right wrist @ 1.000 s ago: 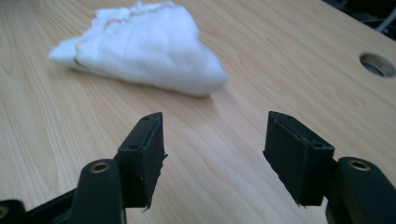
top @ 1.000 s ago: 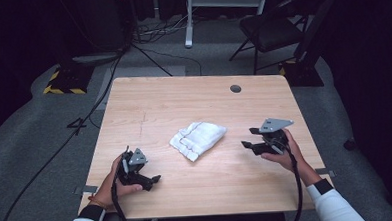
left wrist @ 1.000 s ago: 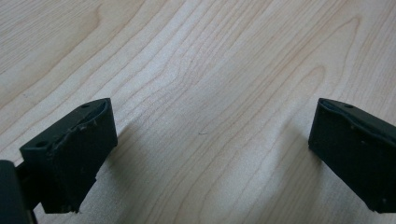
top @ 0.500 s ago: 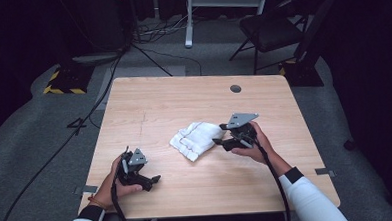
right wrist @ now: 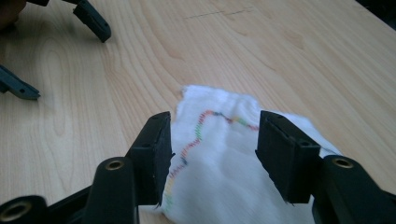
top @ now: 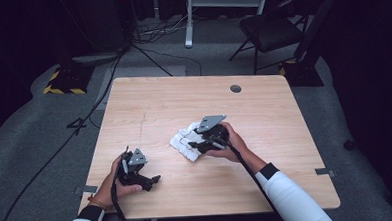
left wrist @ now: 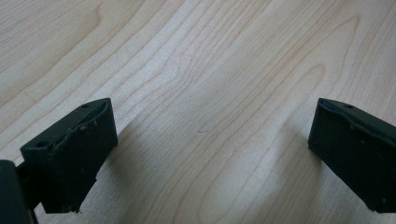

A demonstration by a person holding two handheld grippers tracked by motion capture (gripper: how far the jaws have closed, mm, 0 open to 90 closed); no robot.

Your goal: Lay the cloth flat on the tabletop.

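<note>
Now, line by line:

Cloth: a white cloth (top: 185,142), crumpled and folded into a soft heap, with a wavy line of many-coloured stitching (right wrist: 201,130) running over its top fold.
Cloth's place: near the middle of the desk (top: 264,117), lying flat on the light wood.
Right tongs: the right tongs (top: 198,145) sit low over the cloth's near edge, jaws roughly half open and just been closing; the cloth lies between them, but a gap shows at each pad, so there is no grip yet. In the right gripper view the right tongs (right wrist: 212,154) straddle the stitched fold.
Left tongs: the left tongs (top: 154,181) rest at the desk's front left, well apart from the cloth, jaws spread wide over bare wood and holding nothing.
Change: a second ago the right hand was out at the desk's right side, clear of the cloth; it has since crossed to it. The left hand and the cloth lie as before.
</note>
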